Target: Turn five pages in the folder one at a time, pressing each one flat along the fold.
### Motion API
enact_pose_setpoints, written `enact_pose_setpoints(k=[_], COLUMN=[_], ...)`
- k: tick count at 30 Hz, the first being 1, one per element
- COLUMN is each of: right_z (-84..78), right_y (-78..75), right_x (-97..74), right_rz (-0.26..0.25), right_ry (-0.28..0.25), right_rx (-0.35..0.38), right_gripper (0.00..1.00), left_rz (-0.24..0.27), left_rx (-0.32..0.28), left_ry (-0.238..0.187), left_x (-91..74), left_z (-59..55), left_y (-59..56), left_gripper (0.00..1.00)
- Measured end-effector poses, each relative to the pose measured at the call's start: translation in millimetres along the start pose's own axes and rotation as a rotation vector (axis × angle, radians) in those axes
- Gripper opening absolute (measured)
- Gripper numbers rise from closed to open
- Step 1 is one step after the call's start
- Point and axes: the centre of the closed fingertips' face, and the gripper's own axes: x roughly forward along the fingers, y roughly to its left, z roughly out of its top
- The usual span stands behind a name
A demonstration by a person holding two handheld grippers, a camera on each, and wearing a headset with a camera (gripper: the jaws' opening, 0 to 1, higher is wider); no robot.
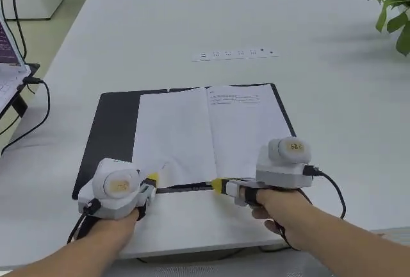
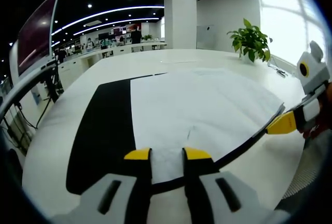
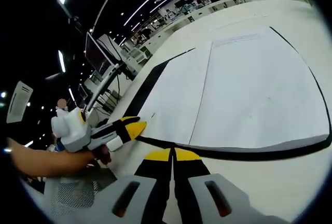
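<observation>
The folder (image 1: 114, 129) lies open and flat just ahead of both tools, the left gripper (image 2: 167, 155) with jaws a little apart over the near edge of a page (image 1: 173, 137), the right gripper (image 3: 171, 155) squeezed together holding nothing, so how many pages are done I cannot tell.

I can't read the printed lines (image 1: 236, 99) at the far end of the right-hand page (image 1: 250, 136); they're too small. The folder (image 1: 115, 129) loses its near left corner under the left gripper (image 1: 152, 179), and its near right corner sits behind the right gripper (image 1: 216, 186). In the left gripper view I can't tell whether the tips actually touch the left-hand page (image 2: 207, 105) lying between them. The far power strip (image 1: 234, 54) is too small for me to count sockets. The plant (image 1: 394, 8) is cut off at the right, the laptop (image 1: 6, 59) at the left
</observation>
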Motion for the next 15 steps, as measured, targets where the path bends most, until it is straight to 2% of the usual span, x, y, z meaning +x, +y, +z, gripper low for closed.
enact_pose_setpoints(k=[1, 4, 5, 8, 10, 13, 14, 15], right_z=[0.8, 9.2, 16.3, 31.2, 42.3, 51.2, 57.5, 63.1], right_y=[1.8, 11.7, 16.7, 27.0, 27.6, 26.0, 20.5, 16.6], right_x=[-2.9, -14.4, -20.9, -38.4, -52.2, -69.8, -78.3, -85.2], right_rz=[0.003, 0.025, 0.035, 0.058, 0.047, 0.032, 0.005, -0.014], right_ry=[-0.002, -0.026, -0.057, -0.123, -0.184, -0.210, -0.232, -0.258], right_rx=[0.004, 0.076, 0.101, 0.183, 0.206, 0.186, 0.177, 0.170], right_gripper=[0.00, 0.00, 0.00, 0.00, 0.00, 0.00, 0.00, 0.00], left_rz=[0.001, 0.001, 0.001, -0.013, -0.052, -0.105, -0.133, -0.152], left_rx=[-0.001, -0.008, -0.021, -0.110, -0.168, -0.244, -0.255, -0.261], left_ry=[0.001, 0.011, 0.020, 0.048, 0.074, 0.171, 0.223, 0.223], left_x=[0.1, 1.1, 1.2, 0.3, -0.3, -6.4, -11.9, -15.1], left_z=[0.0, 0.8, 1.4, 3.2, 4.8, 2.1, 0.3, 4.3], left_y=[0.1, 0.7, 1.6, 2.0, -2.2, -11.1, -16.2, -19.8], left_gripper=[0.22, 0.22, 0.22, 0.21, 0.23, 0.25, 0.22, 0.20])
